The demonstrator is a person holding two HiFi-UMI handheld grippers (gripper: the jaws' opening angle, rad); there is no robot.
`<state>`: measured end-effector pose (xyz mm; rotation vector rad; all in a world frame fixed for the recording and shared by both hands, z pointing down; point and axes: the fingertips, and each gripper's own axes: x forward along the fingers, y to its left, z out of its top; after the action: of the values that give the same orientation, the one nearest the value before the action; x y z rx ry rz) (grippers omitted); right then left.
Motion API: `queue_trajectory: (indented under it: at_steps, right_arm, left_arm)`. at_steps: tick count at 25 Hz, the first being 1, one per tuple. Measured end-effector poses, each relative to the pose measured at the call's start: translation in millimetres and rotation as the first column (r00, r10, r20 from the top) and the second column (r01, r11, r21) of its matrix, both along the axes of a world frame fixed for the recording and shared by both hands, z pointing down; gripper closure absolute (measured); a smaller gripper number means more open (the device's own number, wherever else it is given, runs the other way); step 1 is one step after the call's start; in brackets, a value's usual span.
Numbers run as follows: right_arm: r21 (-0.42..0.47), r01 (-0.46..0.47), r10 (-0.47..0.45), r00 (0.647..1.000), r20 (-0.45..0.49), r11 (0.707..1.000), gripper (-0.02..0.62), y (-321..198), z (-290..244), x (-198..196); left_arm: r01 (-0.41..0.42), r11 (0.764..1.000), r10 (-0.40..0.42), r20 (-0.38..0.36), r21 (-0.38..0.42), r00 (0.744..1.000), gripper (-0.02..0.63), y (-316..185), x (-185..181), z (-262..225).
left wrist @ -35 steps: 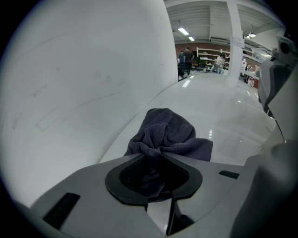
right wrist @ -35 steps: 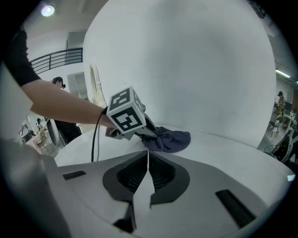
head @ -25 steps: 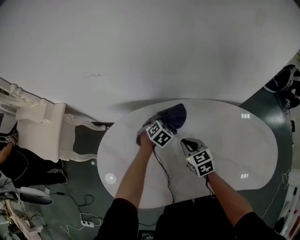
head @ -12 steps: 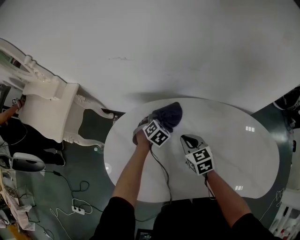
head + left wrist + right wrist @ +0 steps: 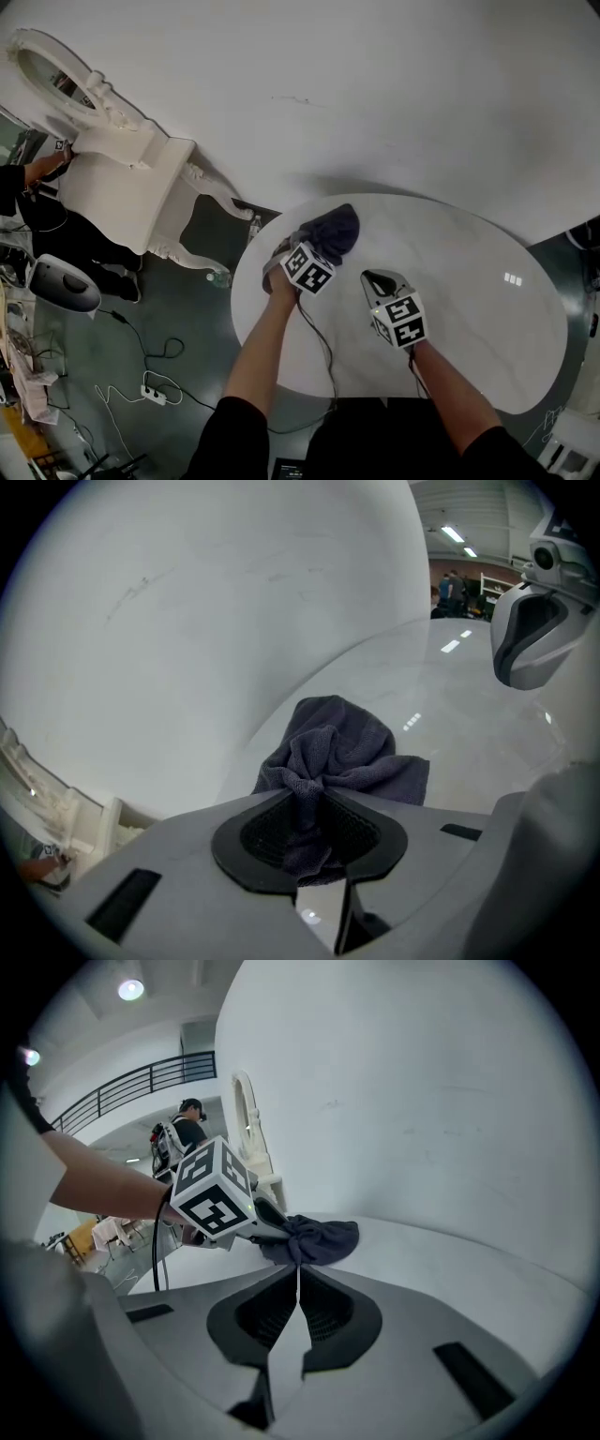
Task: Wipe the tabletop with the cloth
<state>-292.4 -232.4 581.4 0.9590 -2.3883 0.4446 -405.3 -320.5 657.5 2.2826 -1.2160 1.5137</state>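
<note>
Wiping under way: a person's left gripper (image 5: pixel 309 834) clamps a gathered fold of a dark grey-blue terry cloth (image 5: pixel 342 752) between its black ribbed pads. The rest of the cloth fans out ahead of the jaws and lies on the glossy white oval tabletop (image 5: pixel 469 281). The cloth sits at the table's far left part, its long axis running from the fingers away toward the far rim, where a plain white wall (image 5: pixel 375 84) rises just behind. The table's left edge falls away just beside the left gripper, with dark floor and a white carved chair (image 5: pixel 131 187) beyond it.

The right gripper (image 5: pixel 298 1302) hovers to the right of the left one and nearer the person, its jaws pressed together on nothing and apart from the cloth. The left hand is plainly the nearer one and the one that carries the cloth.

Judged from this layout, room for the stroke lies to the right and back toward the person, where the surface is bare. A push further out or to the left would likely carry the cloth over the rim.
</note>
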Motion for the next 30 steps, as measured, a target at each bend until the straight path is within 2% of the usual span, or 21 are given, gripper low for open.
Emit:
queue_trajectory:
  at_steps: [13, 18, 20, 26, 28, 30]
  right_arm:
    - [0.003, 0.125, -0.125, 0.992, 0.004, 0.992, 0.581, 14, 2, -59]
    - [-0.003, 0.154, -0.154, 0.988, 0.018, 0.988, 0.581, 27, 6, -76]
    - [-0.001, 0.156, -0.156, 0.987, 0.027, 0.988, 0.581, 30, 5, -81]
    - [-0.005, 0.135, -0.134, 0.989, 0.053, 0.991, 0.581, 37, 5, -79]
    - [-0.009, 0.129, -0.128, 0.99, 0.059, 0.992, 0.581, 42, 5, -74]
    - [-0.014, 0.12, -0.119, 0.991, 0.061, 0.993, 0.581, 43, 5, -64]
  left_arm:
    - [0.152, 0.988, -0.152, 0.036, 0.0, 0.988, 0.518, 34, -86, 5]
    - [0.289, 0.957, -0.288, 0.048, -0.018, 0.956, 0.518, 55, -129, 9]
    - [0.322, 0.947, -0.32, 0.075, -0.006, 0.944, 0.517, 63, -144, 8]
    - [0.326, 0.94, -0.34, 0.207, 0.098, 0.917, 0.536, 81, -154, 10]
    - [0.308, 0.947, -0.322, 0.253, 0.095, 0.912, 0.542, 82, -151, 11]
    - [0.302, 0.952, -0.306, 0.233, 0.054, 0.923, 0.545, 84, -142, 11]
